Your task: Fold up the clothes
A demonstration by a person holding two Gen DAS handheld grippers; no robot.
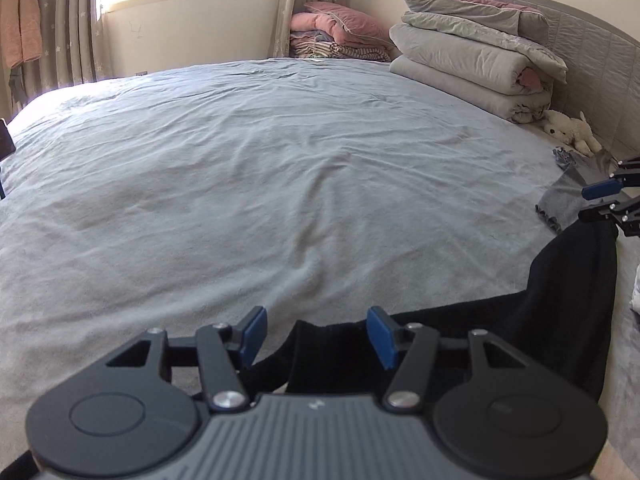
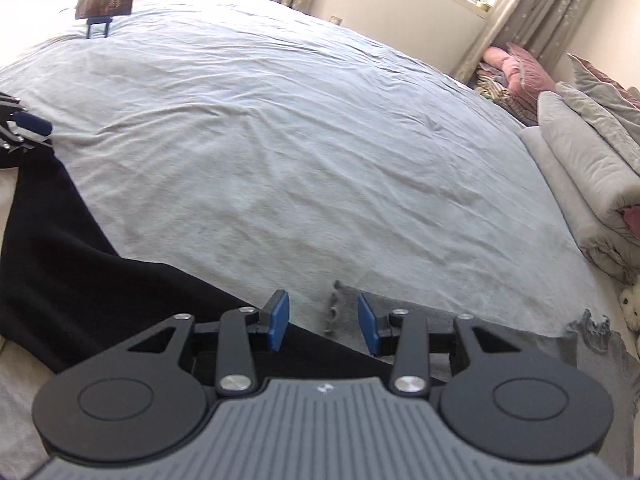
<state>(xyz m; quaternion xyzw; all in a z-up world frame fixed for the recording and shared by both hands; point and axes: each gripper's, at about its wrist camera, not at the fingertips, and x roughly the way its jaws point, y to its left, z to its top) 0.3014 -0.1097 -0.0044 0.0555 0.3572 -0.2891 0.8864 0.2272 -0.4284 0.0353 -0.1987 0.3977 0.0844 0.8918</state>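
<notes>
A black garment (image 1: 560,312) lies spread along the near edge of the blue-grey bed sheet (image 1: 280,160). My left gripper (image 1: 318,336) is open, with the garment's edge lying between its blue pads. The garment rises at its far right corner to my right gripper (image 1: 598,202). In the right wrist view my right gripper (image 2: 323,322) stands open over the black garment (image 2: 60,240) and a grey ruffled garment (image 2: 520,344). At the far left, my left gripper (image 2: 36,132) meets the black cloth's other end.
Folded grey duvets (image 1: 472,56) are stacked against the headboard (image 1: 600,48), with pink quilts (image 1: 336,32) in the corner. A white plush toy (image 1: 572,130) lies beside the grey garment (image 1: 560,204). A phone on a stand (image 2: 104,4) sits at the far bed edge.
</notes>
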